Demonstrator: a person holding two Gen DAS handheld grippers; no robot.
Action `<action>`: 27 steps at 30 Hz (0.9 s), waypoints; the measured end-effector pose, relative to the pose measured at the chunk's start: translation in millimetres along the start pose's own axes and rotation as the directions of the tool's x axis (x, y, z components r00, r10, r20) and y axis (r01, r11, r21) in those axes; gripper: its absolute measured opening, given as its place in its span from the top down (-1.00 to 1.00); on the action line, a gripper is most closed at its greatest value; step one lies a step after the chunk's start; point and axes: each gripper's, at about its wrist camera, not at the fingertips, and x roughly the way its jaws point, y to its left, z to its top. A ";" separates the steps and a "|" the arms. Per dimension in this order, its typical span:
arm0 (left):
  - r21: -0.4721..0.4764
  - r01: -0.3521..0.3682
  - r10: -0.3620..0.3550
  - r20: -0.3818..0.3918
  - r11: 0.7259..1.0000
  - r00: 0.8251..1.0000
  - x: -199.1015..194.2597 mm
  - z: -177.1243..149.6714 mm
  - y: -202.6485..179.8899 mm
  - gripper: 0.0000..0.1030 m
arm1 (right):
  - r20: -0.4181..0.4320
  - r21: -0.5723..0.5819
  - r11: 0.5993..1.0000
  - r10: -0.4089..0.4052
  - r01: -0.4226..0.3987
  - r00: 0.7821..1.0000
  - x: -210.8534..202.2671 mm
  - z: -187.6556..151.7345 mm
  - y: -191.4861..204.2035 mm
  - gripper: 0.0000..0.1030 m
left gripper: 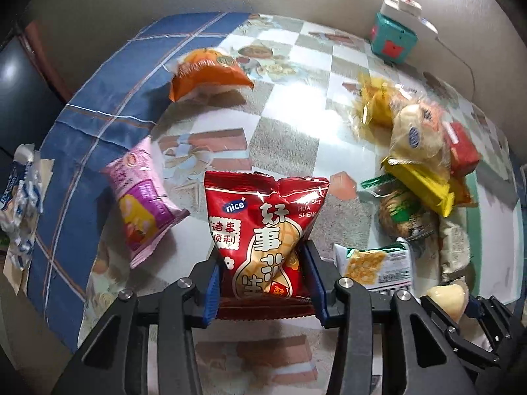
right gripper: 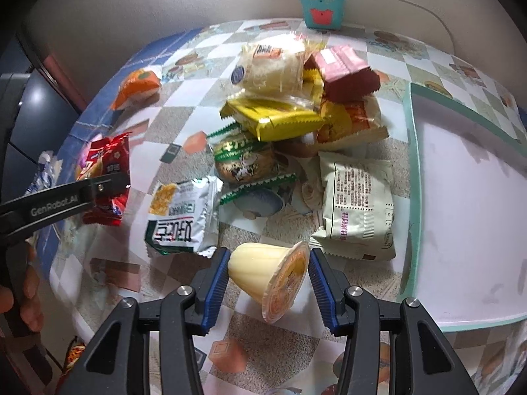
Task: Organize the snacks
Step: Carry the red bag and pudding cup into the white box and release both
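Note:
My left gripper [left gripper: 263,283] is shut on a red peanut snack bag [left gripper: 263,230] and holds it above the table. The bag also shows in the right wrist view [right gripper: 105,171]. My right gripper [right gripper: 268,283] is shut on a pale yellow jelly cup [right gripper: 263,270] lying on its side, with its lid towards me. The cup shows at the lower right in the left wrist view [left gripper: 449,299]. A pile of snack packets [right gripper: 290,112] lies in the middle of the checked tablecloth [right gripper: 197,105]. A pink packet [left gripper: 141,204] and an orange packet [left gripper: 207,75] lie apart at the left.
A white tray with a green rim [right gripper: 411,164] lies at the right. A teal box [right gripper: 321,6] with a white charger and cable stands at the back by the wall. Crumpled wrappers [left gripper: 19,197] lie at the table's left edge. A beige packet [right gripper: 359,200] lies by the tray.

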 end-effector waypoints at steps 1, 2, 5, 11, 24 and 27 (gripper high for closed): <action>-0.005 -0.001 0.001 0.004 1.000 1.000 -4.5 -0.4 0.1 0.10 | 0.007 0.006 1.000 0.006 -0.006 1.000 -3.0 -0.8 -1.5 0.00; -0.010 -0.001 0.001 0.009 1.000 1.000 -9.7 -1.0 -0.4 0.10 | 0.014 0.012 1.000 0.013 -0.013 1.000 -6.3 -0.5 -2.7 0.00; -0.014 0.001 0.000 0.034 1.000 0.999 -27.3 -0.7 -3.7 0.11 | 0.045 0.021 1.000 0.018 -0.019 0.999 -16.9 2.3 -3.5 0.00; 0.018 0.005 -0.007 0.104 1.000 0.995 -66.8 4.9 -34.0 0.11 | 0.149 0.070 0.997 -0.018 0.007 0.989 -49.8 9.7 -20.7 0.00; 0.158 0.073 -0.093 0.126 0.985 0.988 -96.3 13.1 -138.4 0.11 | 0.166 0.329 0.933 -0.207 0.143 0.964 -82.3 15.9 -108.2 0.00; 0.212 0.086 -0.112 0.114 0.973 0.987 -92.5 9.7 -168.6 0.11 | 0.152 0.405 0.900 -0.237 0.158 0.960 -87.5 13.4 -137.0 0.00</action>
